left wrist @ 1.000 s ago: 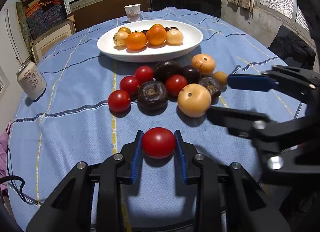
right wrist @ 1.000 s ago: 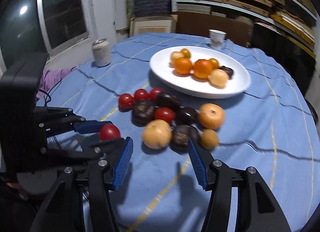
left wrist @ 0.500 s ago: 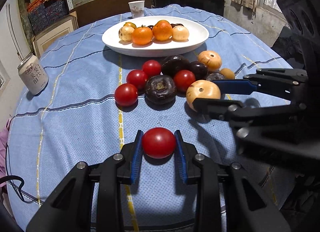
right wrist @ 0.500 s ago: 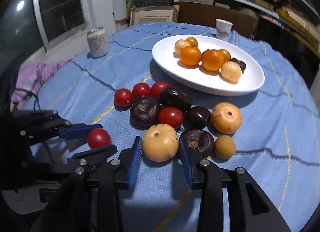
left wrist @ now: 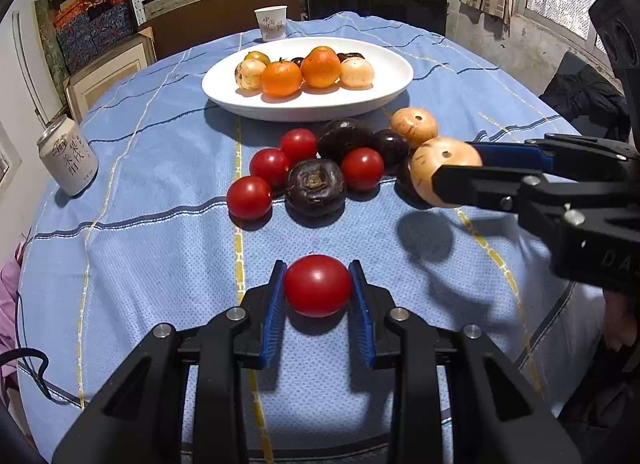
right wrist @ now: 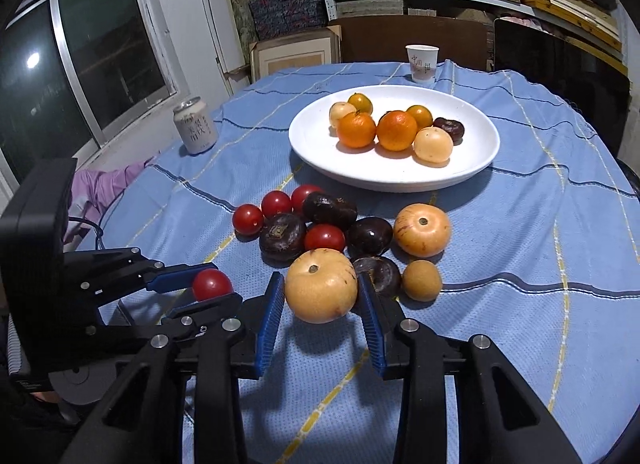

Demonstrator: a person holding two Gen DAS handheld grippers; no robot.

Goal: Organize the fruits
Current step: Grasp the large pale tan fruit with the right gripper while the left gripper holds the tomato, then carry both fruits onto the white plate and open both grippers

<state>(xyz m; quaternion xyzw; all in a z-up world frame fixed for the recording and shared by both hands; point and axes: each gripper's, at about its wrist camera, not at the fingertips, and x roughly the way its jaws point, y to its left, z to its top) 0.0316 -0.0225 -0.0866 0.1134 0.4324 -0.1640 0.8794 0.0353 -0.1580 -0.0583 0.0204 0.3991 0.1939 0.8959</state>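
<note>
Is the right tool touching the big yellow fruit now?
Touching. In the right wrist view both blue pads of the right tool press the sides of the big yellow fruit.

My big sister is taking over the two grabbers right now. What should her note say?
Left gripper: shut on a red tomato, near the front of the table.
Right gripper: shut on a big yellow fruit, lifted off the cloth, judging by its shadow in the left view.
White plate: already holds two oranges, two pale fruits, two small yellow-orange ones and some dark fruit.
Left on the blue cloth before the plate: four red tomatoes, four dark fruits, one yellow fruit, one small tan fruit.
Next, probably: carry both held fruits to the plate, then fetch the others.
</note>
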